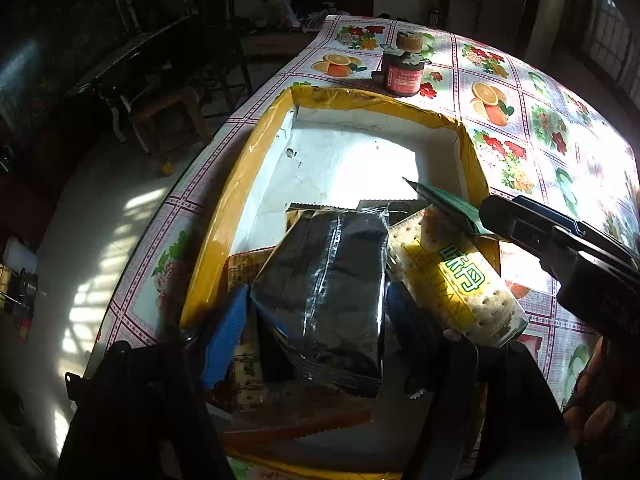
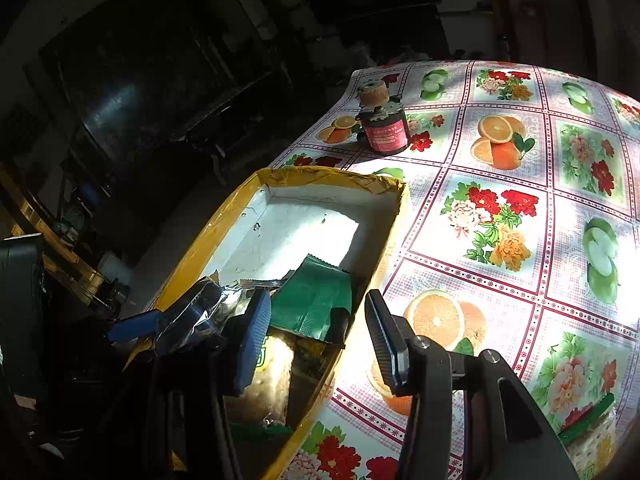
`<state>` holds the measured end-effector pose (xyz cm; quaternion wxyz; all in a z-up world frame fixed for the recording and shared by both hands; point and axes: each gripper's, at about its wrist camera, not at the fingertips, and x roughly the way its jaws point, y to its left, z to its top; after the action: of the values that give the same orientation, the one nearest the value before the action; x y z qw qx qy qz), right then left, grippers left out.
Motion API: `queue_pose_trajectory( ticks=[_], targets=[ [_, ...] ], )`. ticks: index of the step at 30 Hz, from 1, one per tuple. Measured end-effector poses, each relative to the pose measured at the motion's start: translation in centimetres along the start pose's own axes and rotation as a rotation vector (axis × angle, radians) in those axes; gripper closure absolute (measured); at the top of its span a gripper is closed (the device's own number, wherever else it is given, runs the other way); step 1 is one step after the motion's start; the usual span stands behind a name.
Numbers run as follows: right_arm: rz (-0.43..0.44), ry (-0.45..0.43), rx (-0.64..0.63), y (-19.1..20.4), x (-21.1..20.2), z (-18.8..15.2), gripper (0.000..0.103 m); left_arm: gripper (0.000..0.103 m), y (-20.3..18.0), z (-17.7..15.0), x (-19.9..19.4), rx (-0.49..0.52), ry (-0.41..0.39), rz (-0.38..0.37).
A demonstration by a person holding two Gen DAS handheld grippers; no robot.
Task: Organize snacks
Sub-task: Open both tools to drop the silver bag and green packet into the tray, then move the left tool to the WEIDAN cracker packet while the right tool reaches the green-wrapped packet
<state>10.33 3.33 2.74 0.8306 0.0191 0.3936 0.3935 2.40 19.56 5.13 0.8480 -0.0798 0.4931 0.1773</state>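
A white box with yellow-taped rim [image 1: 224,216] [image 2: 208,240] lies on the flowered tablecloth. In it are a silver foil snack bag [image 1: 328,284] [image 2: 196,312], a yellow-labelled cracker pack [image 1: 460,276] [image 2: 272,364] and a green packet [image 1: 452,204] [image 2: 316,296]. My left gripper [image 1: 316,328] is over the box with the foil bag between its blue pads [image 1: 228,332]; it also shows in the right wrist view [image 2: 136,328]. My right gripper [image 2: 316,340] is open, straddling the box's right wall above the cracker pack. It reaches in from the right in the left wrist view [image 1: 520,220].
A dark jar with a red label and cork top [image 1: 402,68] [image 2: 384,128] stands on the table beyond the box. Another snack packet [image 2: 588,428] lies on the cloth at the lower right. The table edge [image 1: 132,280] drops to the floor on the left.
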Motion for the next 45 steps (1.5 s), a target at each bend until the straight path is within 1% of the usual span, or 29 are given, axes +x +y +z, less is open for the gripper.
queue_pose_trajectory(
  ticks=[4, 5, 8, 11, 12, 14, 16, 18, 19, 21, 23, 25, 28, 29, 30, 31, 32, 33, 34, 35, 36, 37, 38, 39, 40, 42, 43, 44, 45],
  targets=[
    [-0.016, -0.035, 0.022, -1.1, -3.3, -1.8, 0.053, 0.030, -0.7, -0.2, -1.6, -0.001, -0.029, -0.009],
    [-0.025, -0.049, 0.035, -1.7, -4.5, -2.7, 0.050, 0.029, -1.0, -0.3, -2.2, 0.002, -0.041, -0.018],
    [-0.082, -0.097, 0.081, -3.6, -8.4, -5.4, 0.048, 0.025, -2.2, -0.7, -3.6, 0.013, -0.067, -0.050],
    [-0.209, -0.157, 0.148, -6.5, -13.1, -8.5, 0.046, 0.024, -4.4, -1.0, -4.6, 0.043, -0.079, -0.100],
    [-0.268, -0.174, 0.173, -7.6, -14.7, -9.6, 0.045, 0.024, -5.3, -1.1, -4.9, 0.058, -0.080, -0.116],
    [-0.384, -0.199, 0.219, -9.5, -17.7, -11.4, 0.041, 0.024, -7.5, -1.5, -5.4, 0.097, -0.081, -0.146],
    [-0.524, -0.202, 0.262, -11.8, -20.6, -13.0, 0.035, 0.023, -9.8, -2.0, -5.8, 0.139, -0.082, -0.173],
    [-0.632, -0.201, 0.301, -14.1, -23.0, -14.0, 0.034, 0.023, -12.1, -2.6, -6.1, 0.181, -0.075, -0.197],
    [-0.680, -0.201, 0.334, -15.4, -24.1, -14.3, 0.030, 0.023, -13.2, -2.8, -6.2, 0.200, -0.069, -0.208],
    [-0.762, -0.191, 0.413, -18.2, -25.4, -14.2, 0.028, 0.022, -15.1, -3.5, -6.5, 0.232, -0.060, -0.226],
    [-0.824, -0.222, 0.457, -20.4, -26.3, -14.1, 0.029, 0.022, -16.8, -4.1, -6.8, 0.267, -0.049, -0.246],
    [-0.884, -0.194, 0.486, -22.0, -26.1, -13.7, 0.029, 0.022, -18.0, -4.7, -7.4, 0.300, -0.049, -0.252],
    [-0.951, -0.147, 0.495, -23.1, -25.1, -13.5, 0.028, 0.022, -18.8, -5.4, -8.2, 0.340, -0.061, -0.251],
    [-0.950, -0.127, 0.504, -23.3, -24.8, -13.7, 0.028, 0.022, -18.8, -5.4, -8.4, 0.345, -0.067, -0.250],
    [-0.928, -0.105, 0.517, -23.5, -24.4, -14.1, 0.028, 0.021, -18.8, -5.5, -8.6, 0.346, -0.071, -0.249],
    [-0.940, -0.083, 0.496, -23.1, -23.9, -14.2, 0.026, 0.020, -18.7, -5.4, -8.6, 0.344, -0.073, -0.249],
    [-0.914, -0.073, 0.485, -22.5, -23.6, -14.3, 0.025, 0.019, -18.6, -5.3, -8.5, 0.338, -0.072, -0.249],
    [-0.831, -0.089, 0.487, -21.4, -23.6, -14.4, 0.025, 0.019, -18.6, -5.2, -8.5, 0.334, -0.070, -0.249],
    [-0.696, -0.122, 0.474, -19.5, -23.5, -14.2, 0.026, 0.019, -18.6, -5.0, -8.3, 0.329, -0.067, -0.251],
    [-0.594, -0.132, 0.407, -17.0, -23.0, -13.8, 0.027, 0.019, -18.8, -4.9, -8.1, 0.325, -0.062, -0.253],
    [-0.560, -0.140, 0.295, -14.1, -22.4, -13.3, 0.028, 0.019, -19.1, -4.8, -7.9, 0.324, -0.055, -0.253],
    [-0.597, -0.150, 0.185, -11.4, -21.9, -12.9, 0.026, 0.019, -19.3, -4.7, -7.7, 0.324, -0.050, -0.253],
    [-0.649, -0.152, 0.137, -10.2, -21.7, -12.8, 0.025, 0.019, -19.6, -4.7, -7.6, 0.327, -0.045, -0.254],
    [-0.678, -0.151, 0.124, -10.0, -21.7, -12.7, 0.025, 0.019, -19.8, -4.8, -7.5, 0.331, -0.039, -0.253],
    [-0.705, -0.148, 0.134, -10.3, -22.0, -12.6, 0.025, 0.019, -20.0, -4.9, -7.5, 0.337, -0.036, -0.253],
    [-0.815, -0.120, 0.161, -12.3, -22.5, -12.5, 0.024, 0.019, -20.0, -5.0, -7.5, 0.342, -0.038, -0.252],
    [-0.845, -0.108, 0.186, -13.5, -22.9, -12.6, 0.024, 0.019, -20.0, -5.1, -7.4, 0.340, -0.036, -0.255],
    [-0.846, -0.094, 0.225, -14.9, -23.2, -12.8, 0.024, 0.018, -20.0, -5.1, -7.3, 0.338, -0.031, -0.257],
    [-0.833, -0.099, 0.267, -16.2, -23.9, -12.9, 0.024, 0.018, -20.1, -5.1, -7.1, 0.337, -0.026, -0.256]
  ],
)
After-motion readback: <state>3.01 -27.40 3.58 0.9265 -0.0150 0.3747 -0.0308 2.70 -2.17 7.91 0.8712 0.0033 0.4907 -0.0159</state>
